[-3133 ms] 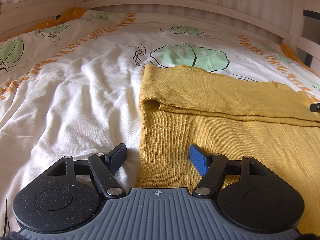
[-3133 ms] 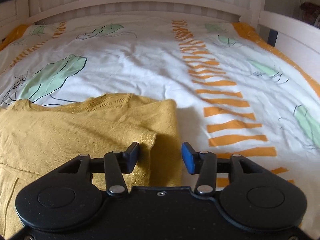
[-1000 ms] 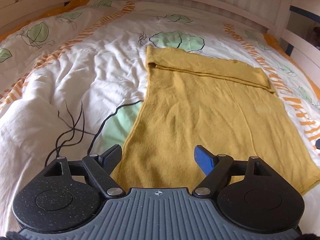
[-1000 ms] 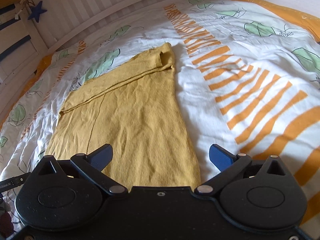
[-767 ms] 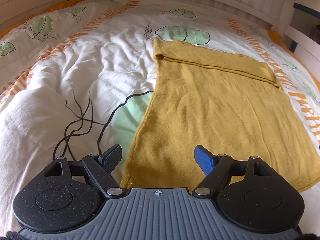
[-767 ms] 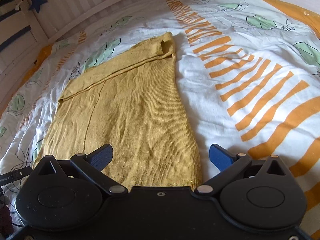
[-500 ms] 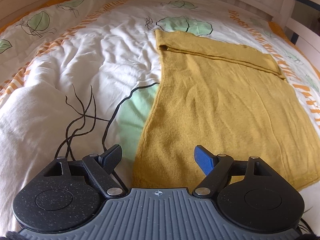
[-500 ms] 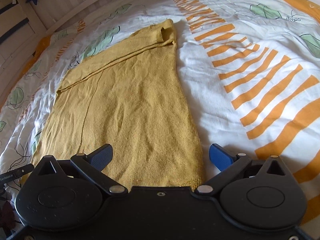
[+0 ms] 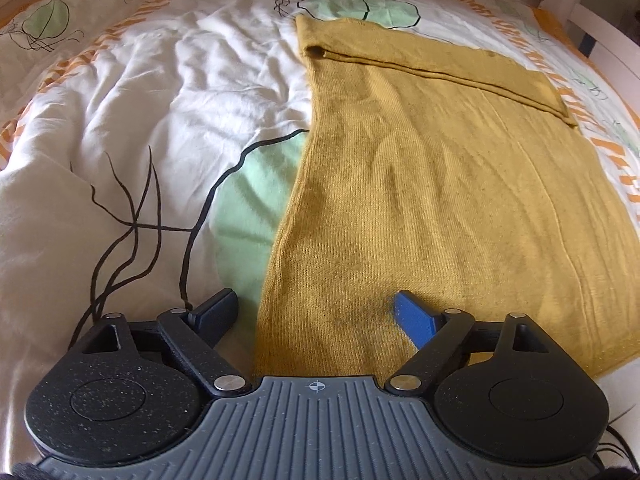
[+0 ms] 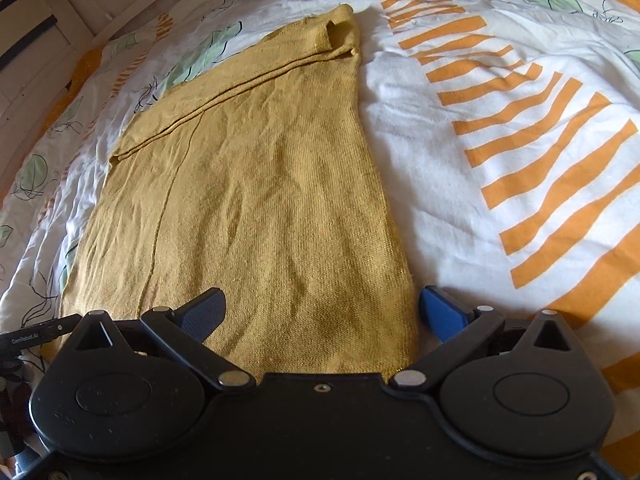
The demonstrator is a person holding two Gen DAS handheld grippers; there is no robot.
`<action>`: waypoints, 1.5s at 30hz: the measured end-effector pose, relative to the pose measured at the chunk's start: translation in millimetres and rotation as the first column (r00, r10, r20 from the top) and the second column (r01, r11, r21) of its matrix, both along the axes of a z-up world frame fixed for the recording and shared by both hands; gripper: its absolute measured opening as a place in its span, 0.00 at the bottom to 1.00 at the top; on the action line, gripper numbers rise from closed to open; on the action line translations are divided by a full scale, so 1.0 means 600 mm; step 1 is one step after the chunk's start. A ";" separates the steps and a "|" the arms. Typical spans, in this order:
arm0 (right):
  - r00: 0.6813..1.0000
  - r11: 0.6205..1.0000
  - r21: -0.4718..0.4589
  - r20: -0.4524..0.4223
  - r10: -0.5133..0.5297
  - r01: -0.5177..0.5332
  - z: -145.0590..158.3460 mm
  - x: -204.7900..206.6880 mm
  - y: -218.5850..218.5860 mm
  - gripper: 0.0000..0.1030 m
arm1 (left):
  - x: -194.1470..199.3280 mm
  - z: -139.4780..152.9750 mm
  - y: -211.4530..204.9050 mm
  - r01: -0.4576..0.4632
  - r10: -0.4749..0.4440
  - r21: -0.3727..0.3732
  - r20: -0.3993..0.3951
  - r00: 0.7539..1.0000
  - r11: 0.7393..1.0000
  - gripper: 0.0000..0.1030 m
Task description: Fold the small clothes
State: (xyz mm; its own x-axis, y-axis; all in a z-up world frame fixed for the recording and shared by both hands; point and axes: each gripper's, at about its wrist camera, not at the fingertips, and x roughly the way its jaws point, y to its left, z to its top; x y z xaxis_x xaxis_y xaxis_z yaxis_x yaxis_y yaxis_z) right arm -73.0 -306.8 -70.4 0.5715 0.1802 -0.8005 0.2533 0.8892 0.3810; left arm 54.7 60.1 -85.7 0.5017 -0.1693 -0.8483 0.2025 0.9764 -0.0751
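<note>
Nearby, leaf-print duvet [image 9: 120,128] beneath mustard sweater [image 9: 440,200], wooden bed frame [image 10: 36,36] beyond.

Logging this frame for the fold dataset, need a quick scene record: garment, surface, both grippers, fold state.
garment: mustard knit top, lying flat
surface: leaf-and-stripe duvet
fold state: far end folded over into a band; near hem not folded
left gripper: open, straddling near-left hem corner
right gripper: open, straddling near-right hem corner

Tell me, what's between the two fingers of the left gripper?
In the left wrist view, the near left corner of the yellow sweater lies between the open left gripper's fingers, with a strip of the leafy bedspread beside it.
</note>
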 end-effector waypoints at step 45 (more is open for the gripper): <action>0.976 0.956 0.222 -0.057 0.209 -0.191 0.003 0.008 -0.020 1.00 | -0.026 0.014 0.026 0.093 -0.097 -0.093 -0.034 0.995 0.991 0.46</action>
State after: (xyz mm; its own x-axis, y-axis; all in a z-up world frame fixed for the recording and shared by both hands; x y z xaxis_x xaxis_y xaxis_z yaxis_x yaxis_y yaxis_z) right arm -68.3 -318.6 -68.6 0.4431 0.4561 -0.7718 0.1153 0.8248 0.5536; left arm 39.4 75.4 -77.1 0.4466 -0.2920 -0.8457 0.2894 0.9416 -0.1722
